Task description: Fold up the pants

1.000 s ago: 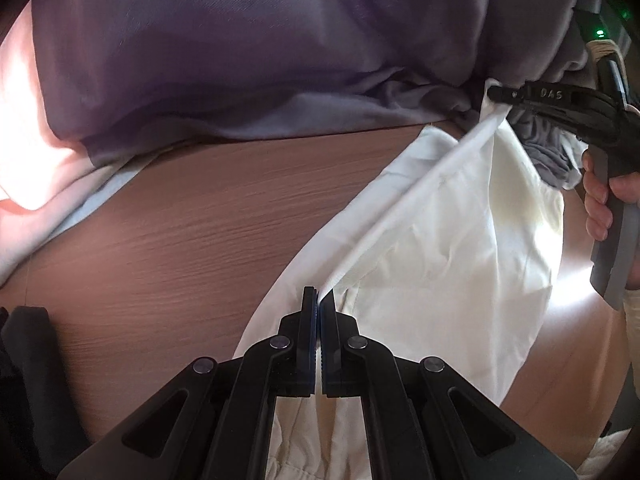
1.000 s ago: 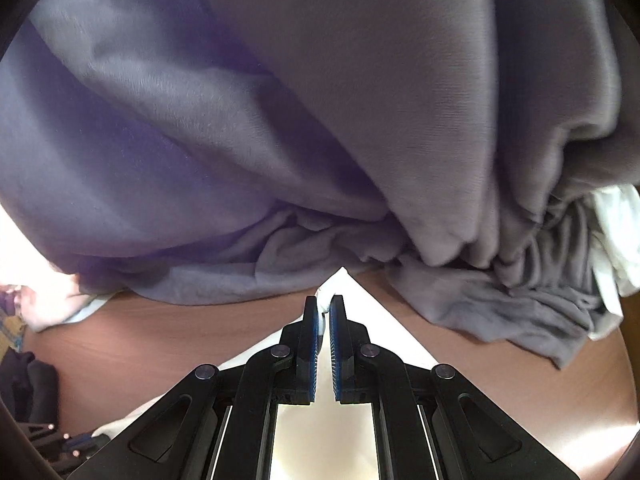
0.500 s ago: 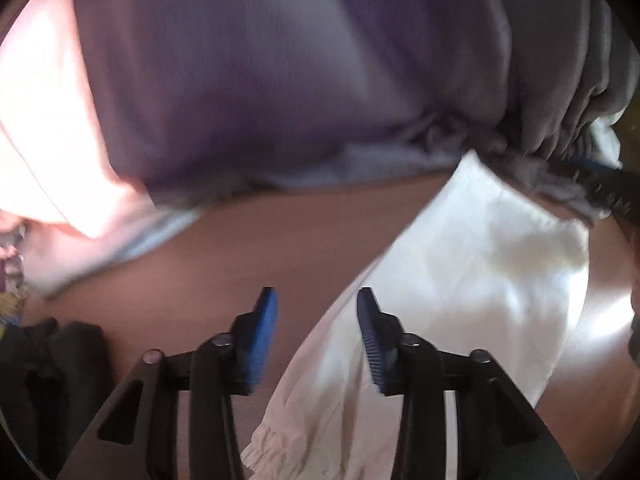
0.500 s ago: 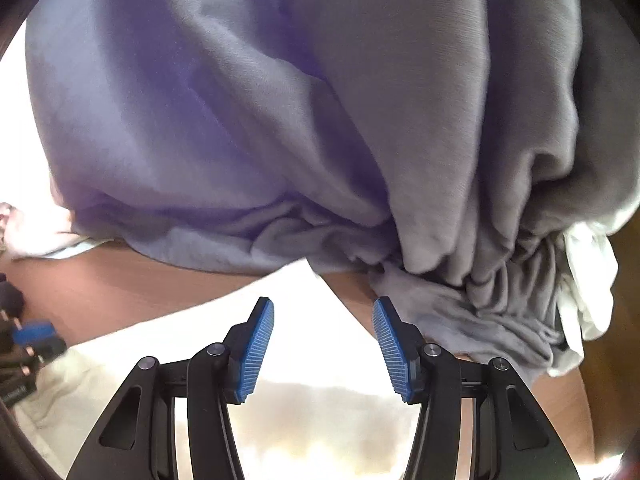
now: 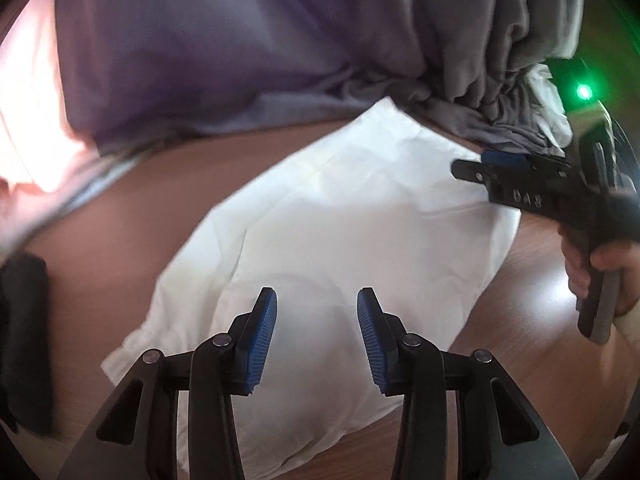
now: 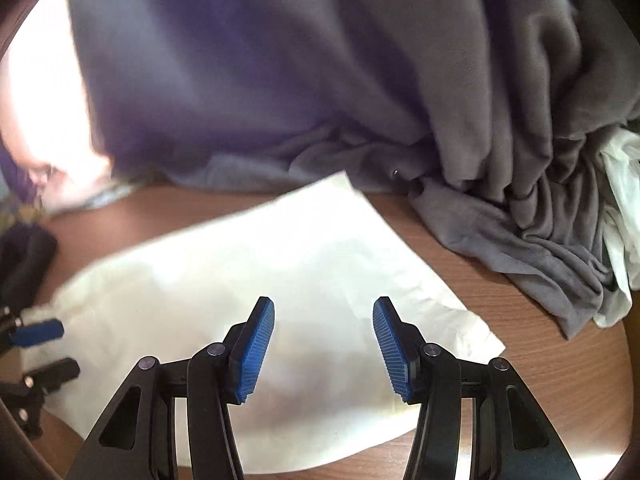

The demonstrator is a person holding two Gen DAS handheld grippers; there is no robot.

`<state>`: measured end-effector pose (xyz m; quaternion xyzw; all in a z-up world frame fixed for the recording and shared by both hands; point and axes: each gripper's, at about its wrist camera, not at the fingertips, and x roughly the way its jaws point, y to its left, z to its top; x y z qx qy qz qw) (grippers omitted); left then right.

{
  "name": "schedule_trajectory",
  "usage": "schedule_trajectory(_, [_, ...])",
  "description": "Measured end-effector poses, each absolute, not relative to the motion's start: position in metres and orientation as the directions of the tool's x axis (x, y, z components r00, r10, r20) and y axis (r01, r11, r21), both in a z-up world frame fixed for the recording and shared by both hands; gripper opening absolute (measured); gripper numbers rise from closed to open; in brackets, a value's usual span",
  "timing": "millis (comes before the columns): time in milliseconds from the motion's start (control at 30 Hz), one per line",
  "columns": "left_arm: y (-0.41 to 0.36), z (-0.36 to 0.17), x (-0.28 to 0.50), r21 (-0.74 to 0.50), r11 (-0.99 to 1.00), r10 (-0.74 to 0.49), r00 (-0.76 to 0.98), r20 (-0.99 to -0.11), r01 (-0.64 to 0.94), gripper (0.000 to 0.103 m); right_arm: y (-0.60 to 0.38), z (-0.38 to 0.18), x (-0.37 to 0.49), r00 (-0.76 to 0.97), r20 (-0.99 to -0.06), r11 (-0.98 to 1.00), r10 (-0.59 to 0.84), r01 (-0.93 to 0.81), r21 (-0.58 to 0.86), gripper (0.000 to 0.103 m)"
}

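The white pants (image 5: 340,216) lie folded and flat on the brown wooden table (image 5: 132,208); a gathered cuff shows at the near left. My left gripper (image 5: 317,294) hovers open over their near part, nothing between its blue pads. In the right wrist view the pants (image 6: 280,264) spread under my right gripper (image 6: 324,302), which is also open and holds nothing. The right gripper (image 5: 476,164) also shows in the left wrist view, above the pants' far right edge, with a hand (image 5: 580,264) on its handle. The left gripper's fingertips (image 6: 38,332) poke in at the right wrist view's left edge.
A big heap of grey-purple cloth (image 6: 360,80) fills the back of the table and touches the pants' far corner. White cloth (image 6: 624,208) lies tucked in it at the right. A black object (image 5: 24,340) sits at the left edge. Pale, sunlit cloth (image 5: 28,120) lies far left.
Both grippers were shut on the pants' edges, holding them up, and have opened. The pants have dropped flat onto the table, and both grippers have drawn back over them.
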<state>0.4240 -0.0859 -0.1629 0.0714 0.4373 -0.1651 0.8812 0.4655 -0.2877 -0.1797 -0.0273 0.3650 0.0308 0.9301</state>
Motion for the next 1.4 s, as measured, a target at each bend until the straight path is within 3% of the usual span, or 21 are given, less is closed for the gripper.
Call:
schedule_trajectory(167, [-0.082,-0.175,0.431,-0.021,0.940,-0.216,0.547,-0.809,0.339,0.040,-0.287,-0.201,0.467,0.685,-0.728,0.994,-0.025,-0.064,-0.094,0.053])
schedule_trajectory(500, [-0.076,-0.189,0.443,0.007,0.935,-0.195,0.531,-0.825,0.355,0.041,-0.295,-0.212,0.454,0.647,-0.761,0.997,-0.040,-0.020,-0.070,0.053])
schedule_trajectory(700, [-0.063,-0.161,0.423,-0.054,0.951,-0.231,0.587,-0.776,0.303,0.042,-0.294,-0.209,0.436,0.658,-0.753,0.999,-0.026,-0.001,-0.035,0.053])
schedule_trajectory(800, [-0.048,-0.137,0.398,-0.058,0.963,-0.222,0.652,-0.725,0.262,0.048,-0.284,-0.193,0.421,0.706,-0.708,0.998,-0.007,-0.035,-0.045,0.053])
schedule_trajectory(967, [-0.005,-0.127,0.371,-0.068,0.989,-0.143,0.703,-0.696,0.134,0.047,-0.250,-0.161,0.399,0.765,-0.641,0.989,0.061,-0.132,-0.063,0.053])
schedule_trajectory(1133, [0.032,-0.144,0.368,-0.119,0.992,-0.121,0.698,-0.706,0.051,0.047,-0.207,-0.154,0.396,0.739,-0.648,0.962,0.182,-0.272,-0.040,0.053])
schedule_trajectory(1400, [0.067,-0.166,0.390,-0.245,0.968,-0.209,0.706,-0.676,0.052,0.046,-0.150,-0.161,0.411,0.691,-0.668,0.911,0.276,-0.410,-0.047,0.053])
